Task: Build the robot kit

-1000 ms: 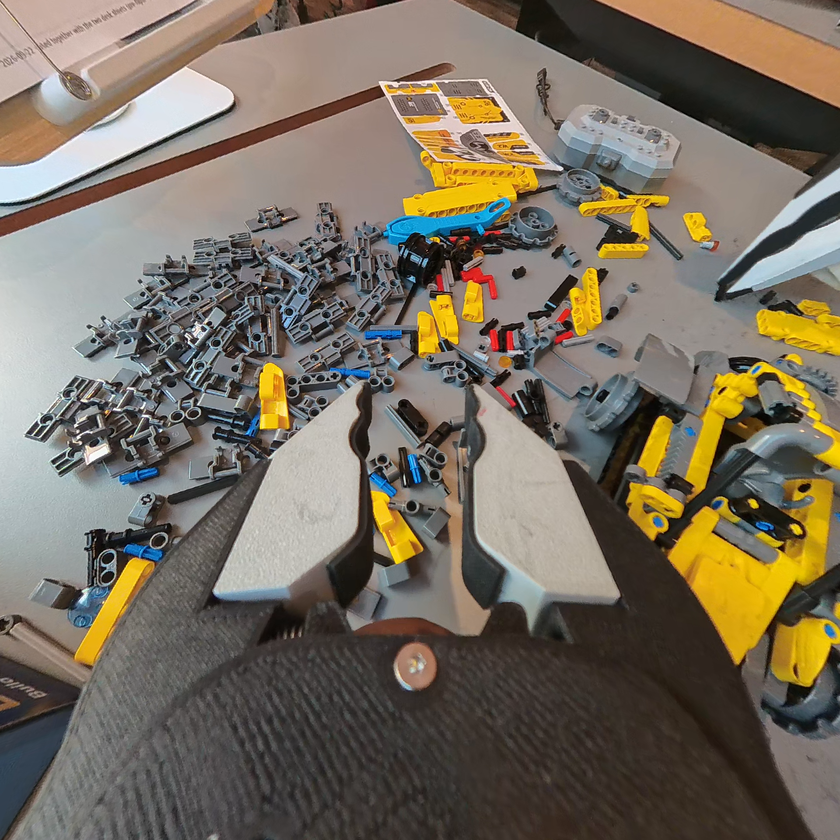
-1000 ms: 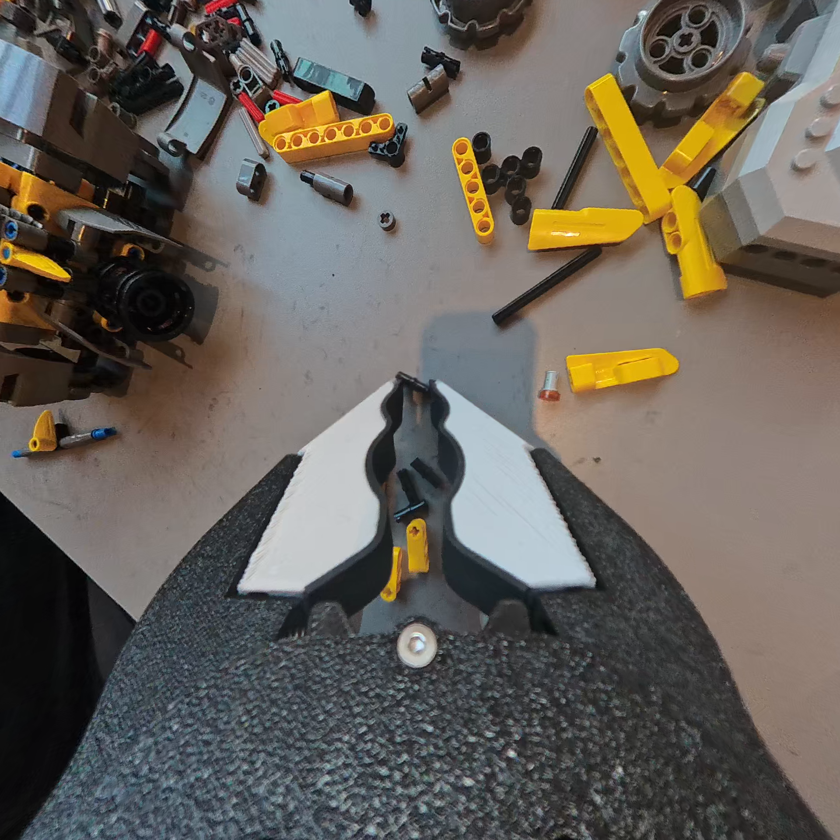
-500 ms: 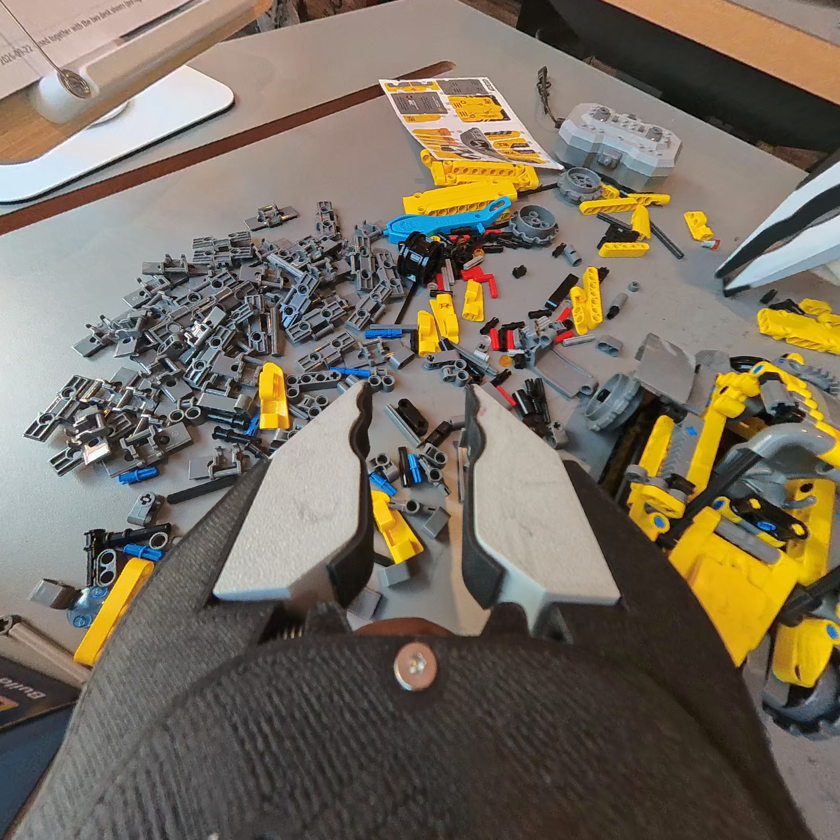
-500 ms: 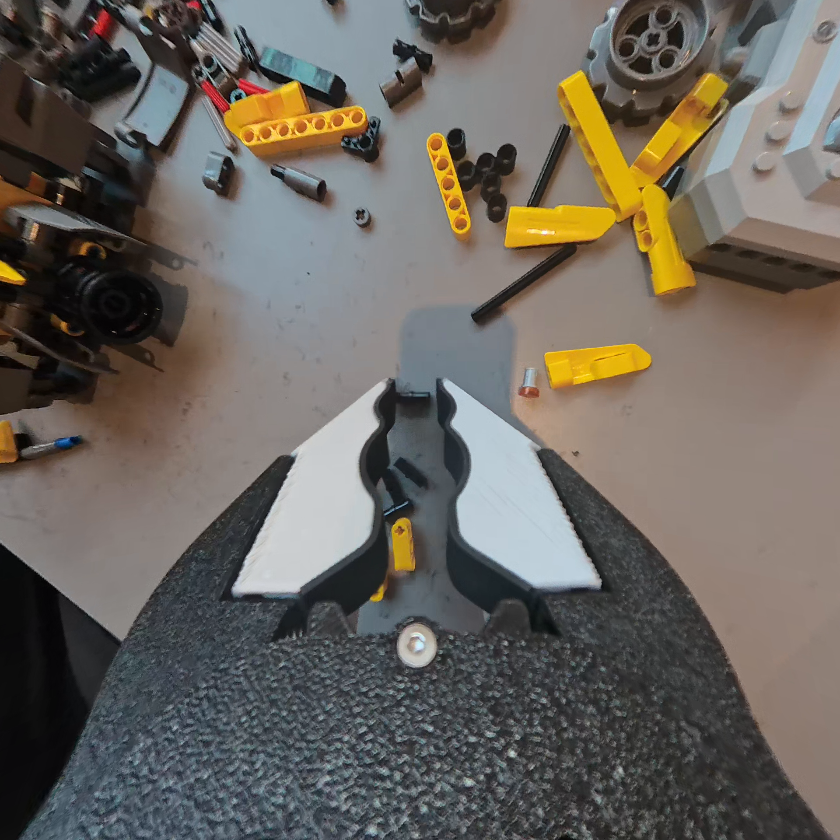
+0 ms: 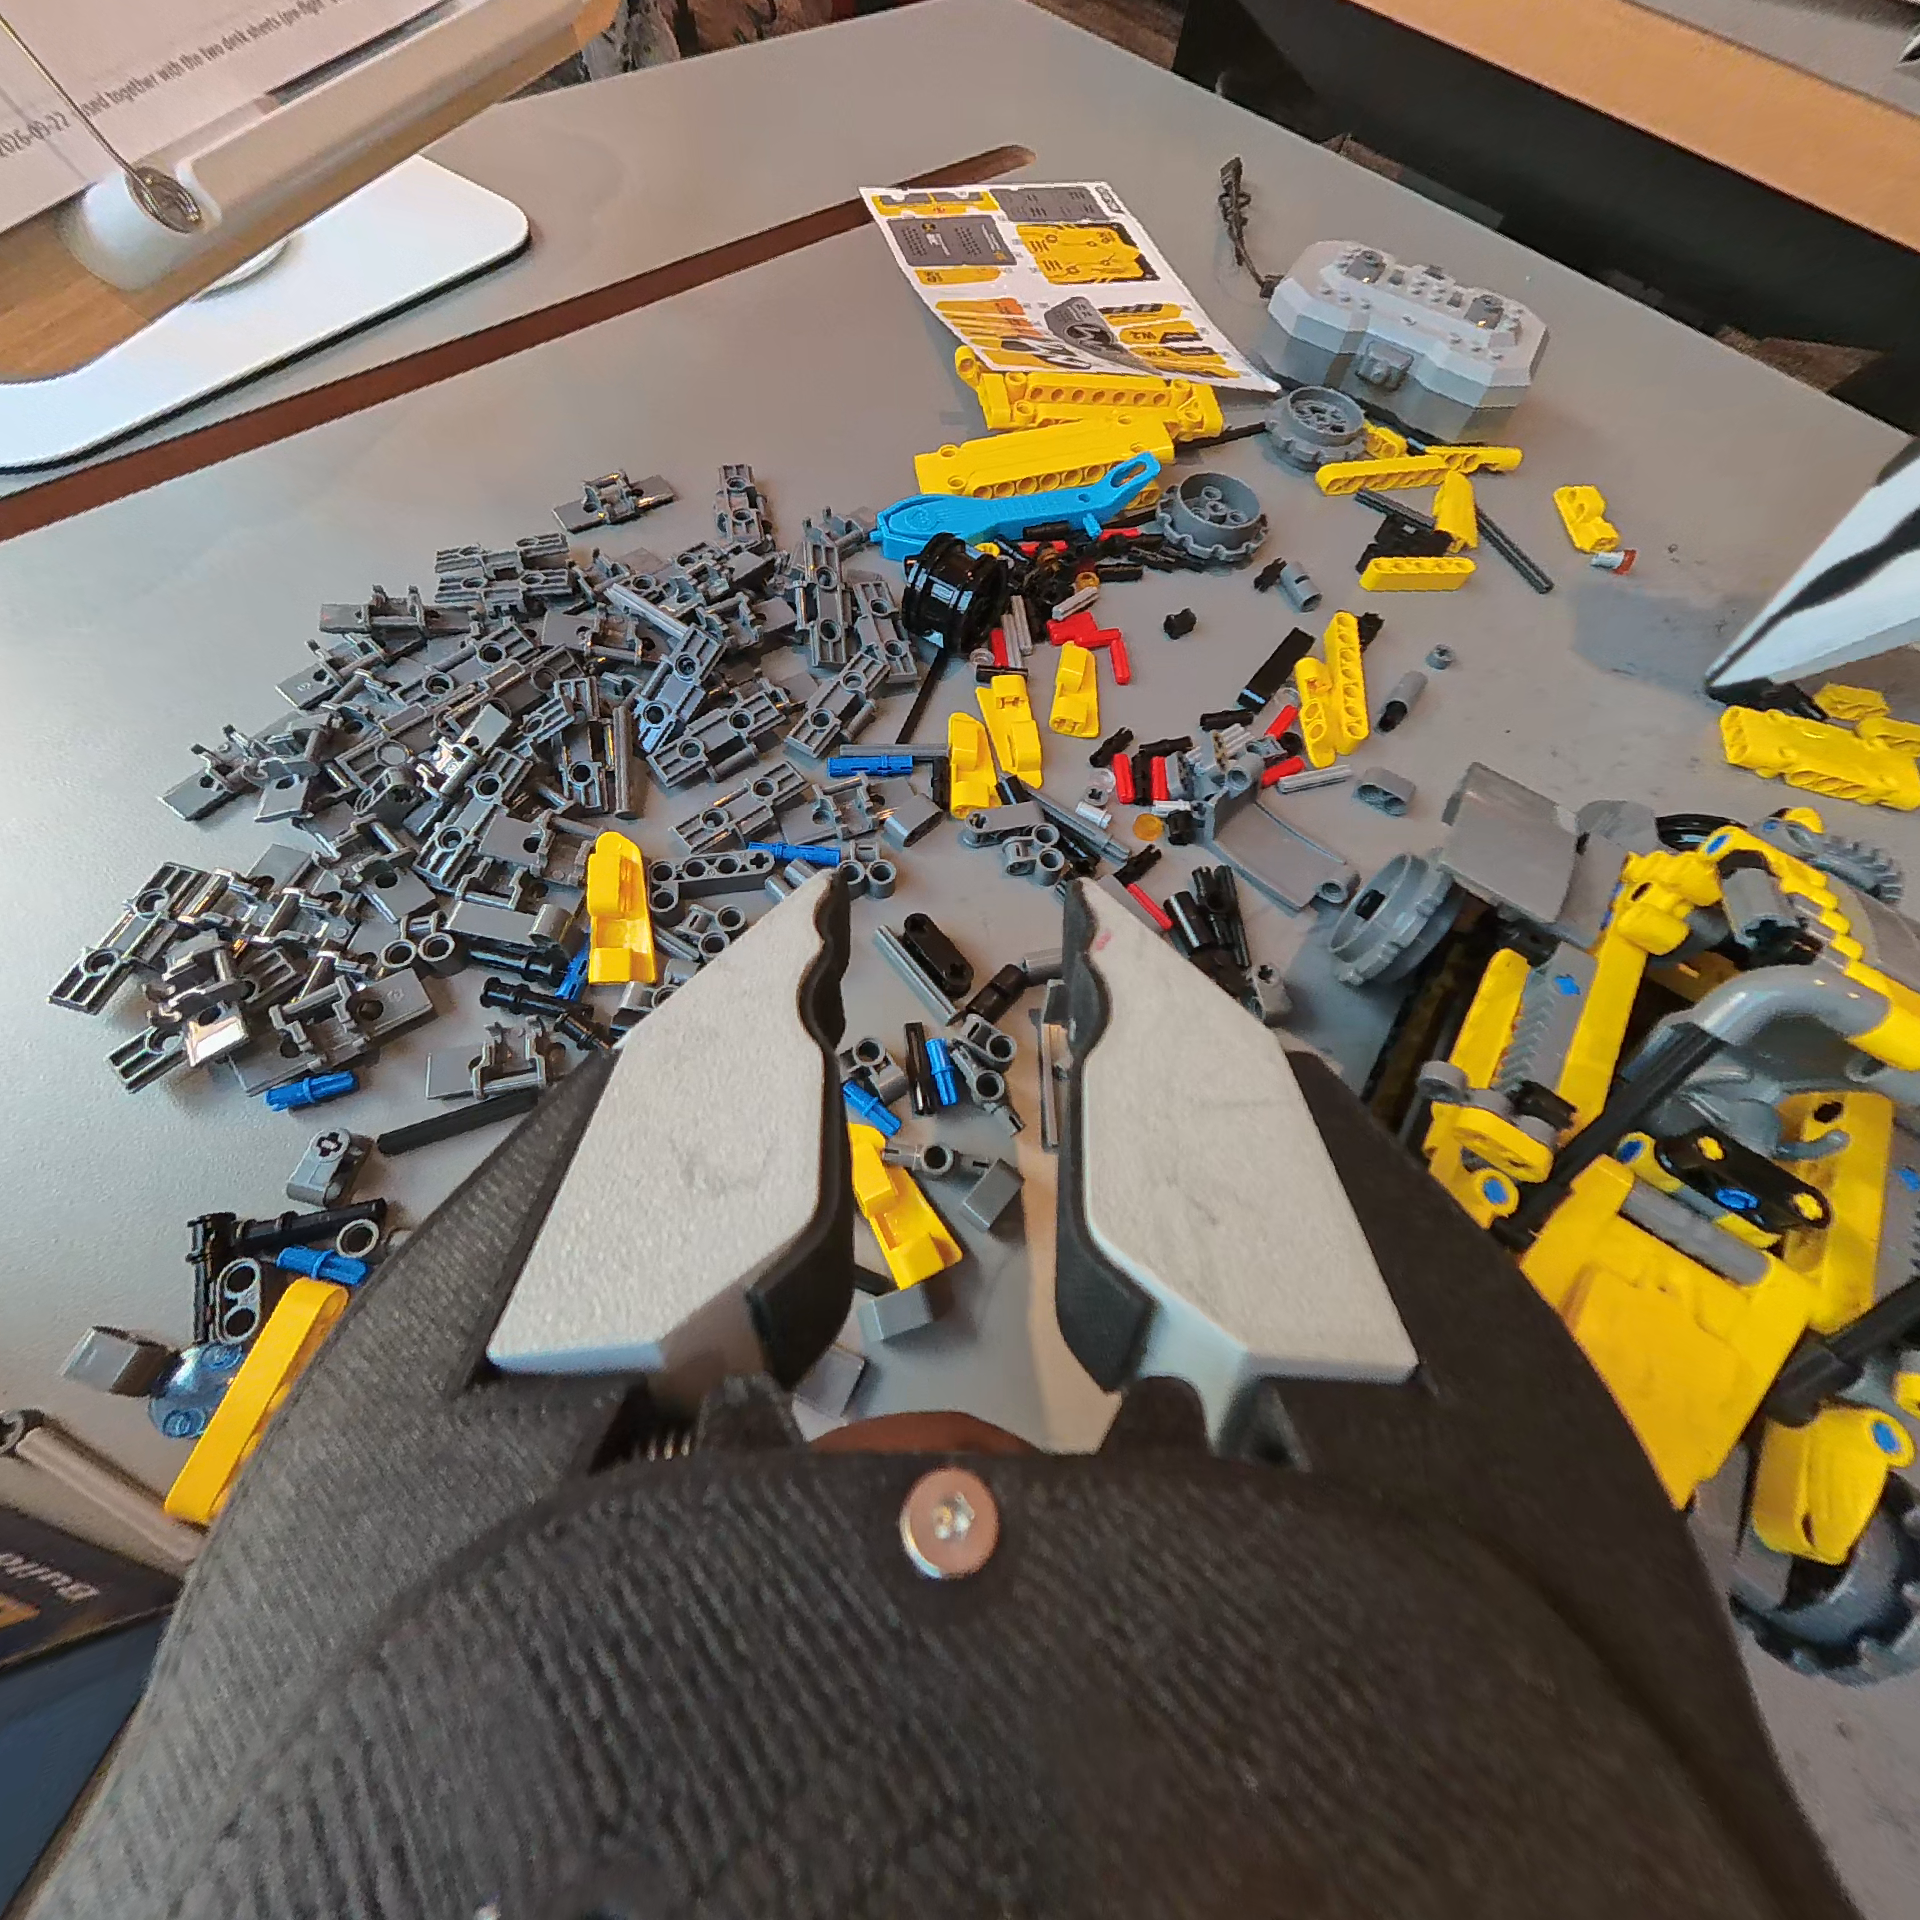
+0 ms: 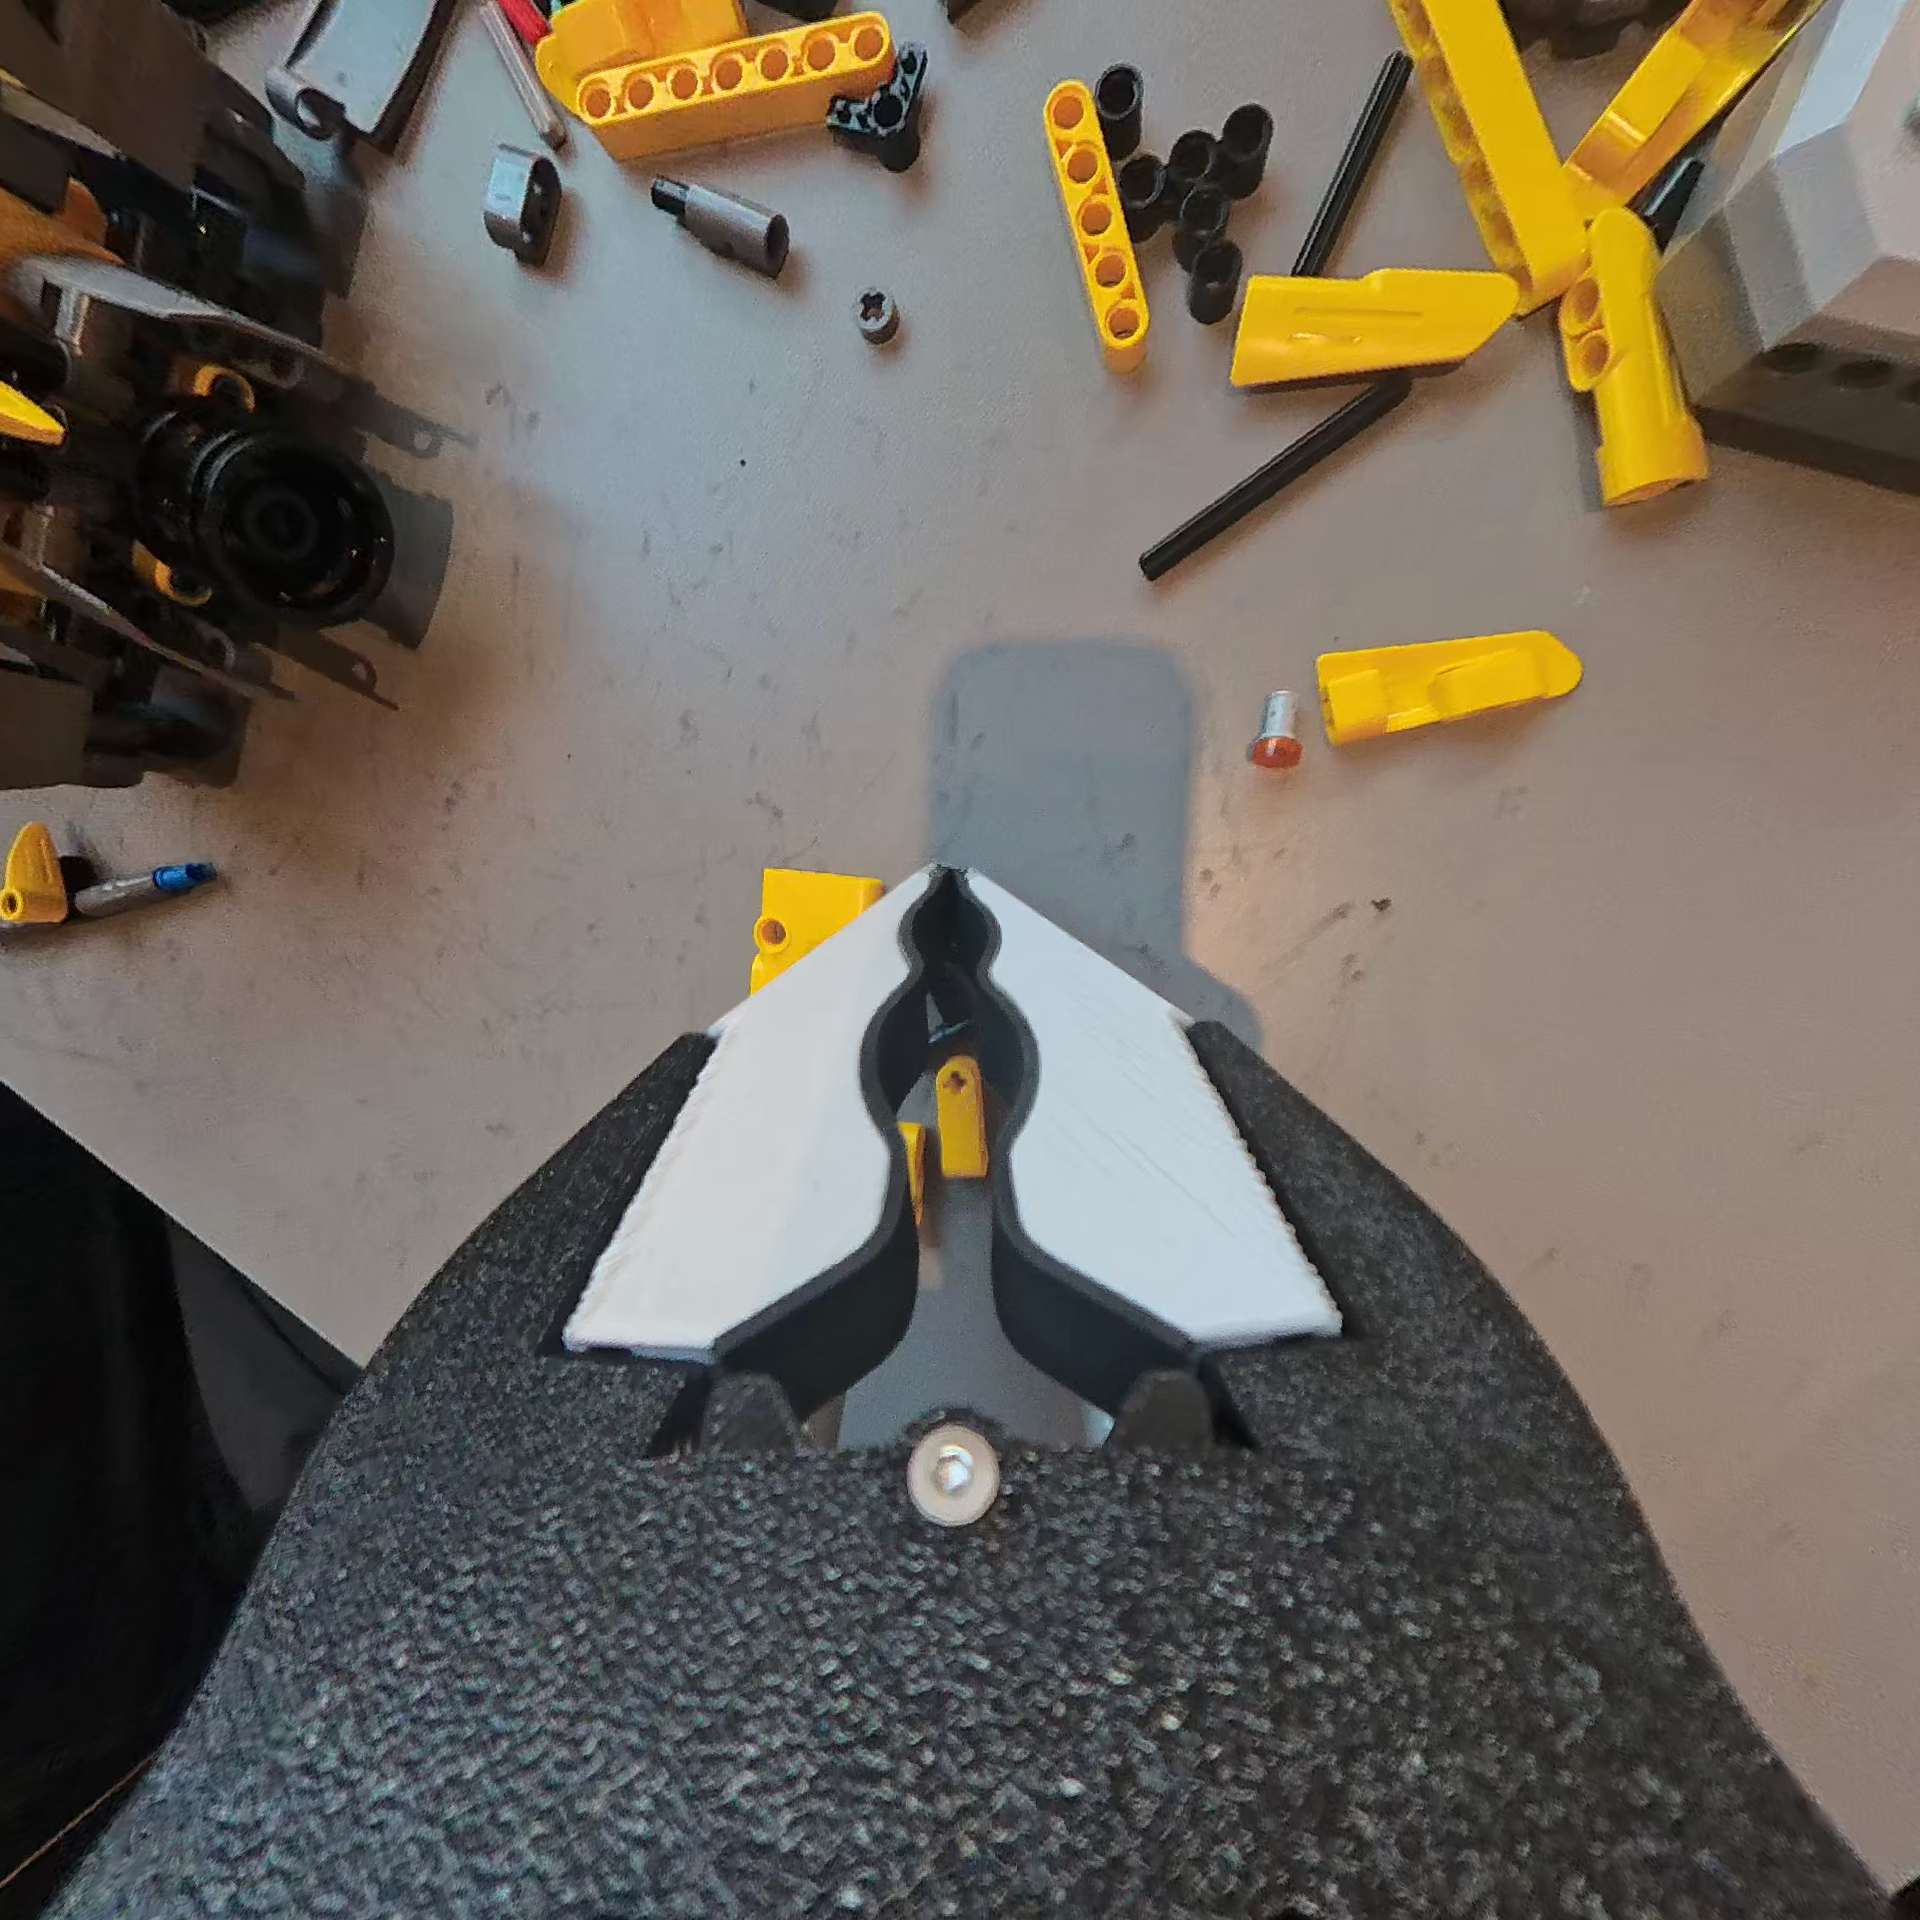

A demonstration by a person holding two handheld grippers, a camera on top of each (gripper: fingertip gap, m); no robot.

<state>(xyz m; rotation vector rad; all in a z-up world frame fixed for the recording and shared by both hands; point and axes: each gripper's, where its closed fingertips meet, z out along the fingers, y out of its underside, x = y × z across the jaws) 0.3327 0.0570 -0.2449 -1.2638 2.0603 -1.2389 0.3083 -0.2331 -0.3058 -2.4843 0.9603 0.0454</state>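
Observation:
My left gripper is open and empty, hovering over small loose parts on the grey table. A black connector and a yellow panel piece lie below its jaws. A heap of dark grey track links spreads to its left. My right gripper has its tips shut together low over the table. I cannot make out anything pinched between them. A small yellow block lies beside its left finger. The right gripper also shows at the right edge of the left wrist view.
A half-built yellow vehicle stands at the right, and shows at the left of the right wrist view. A grey battery box, sticker sheet and monitor stand sit at the back. Yellow panel, orange stud, black axle. About 30 centimetres separates my left fingertips from my right. From my left tips it is roughly 5 centimetres to the black connector; from my right, 30 centimetres.
My right gripper's jaws, slightly apart with a small black pin between the tips, have shut. It has dropped closer to the table. The left gripper has not moved.

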